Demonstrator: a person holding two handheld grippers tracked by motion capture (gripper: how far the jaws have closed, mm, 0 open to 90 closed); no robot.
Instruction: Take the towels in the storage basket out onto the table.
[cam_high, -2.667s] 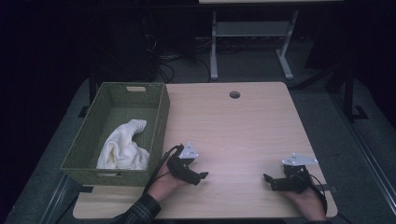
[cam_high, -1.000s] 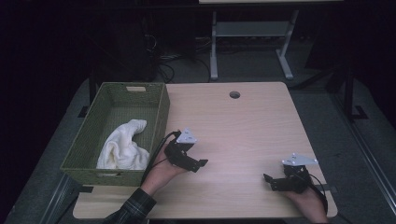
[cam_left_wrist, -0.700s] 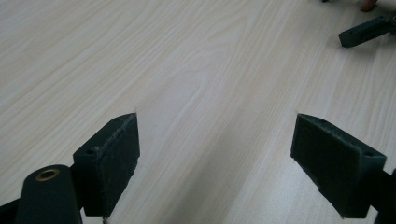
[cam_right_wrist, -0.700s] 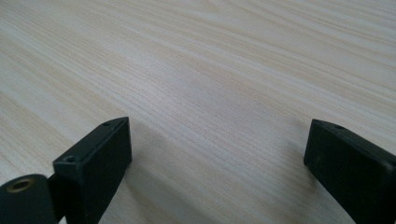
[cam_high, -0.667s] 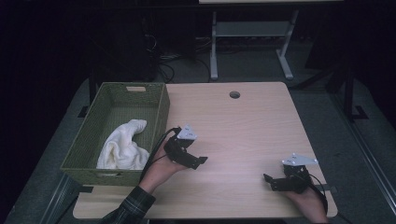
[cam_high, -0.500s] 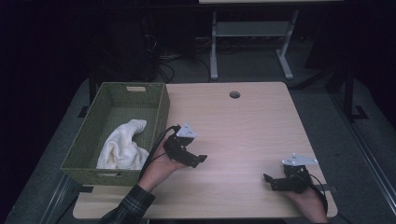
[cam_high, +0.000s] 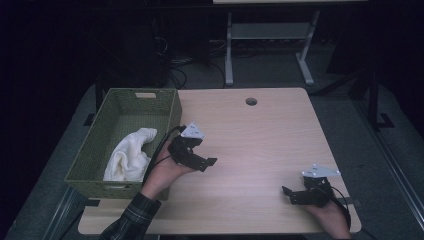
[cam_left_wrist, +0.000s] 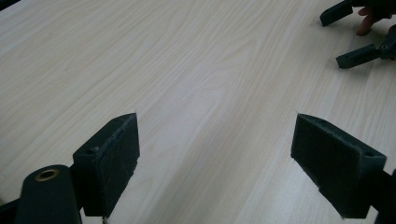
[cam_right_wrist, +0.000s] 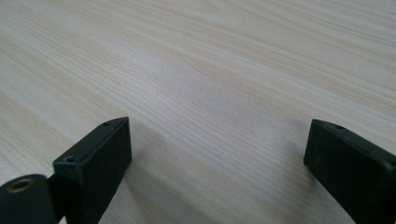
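High view: the towel (cam_high: 129, 159) lies in the basket (cam_high: 90, 162) at nine o'clock from the nearer left gripper (cam_high: 207, 162), its jaws spread and empty, like the far right gripper (cam_high: 286, 192).

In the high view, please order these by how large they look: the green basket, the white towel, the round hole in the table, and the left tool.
1. Green basket, clearly the largest.
2. White towel, lying inside the basket.
3. Left tool; it is raised nearer the camera, so it may look bigger than it is.
4. Round hole, the smallest.
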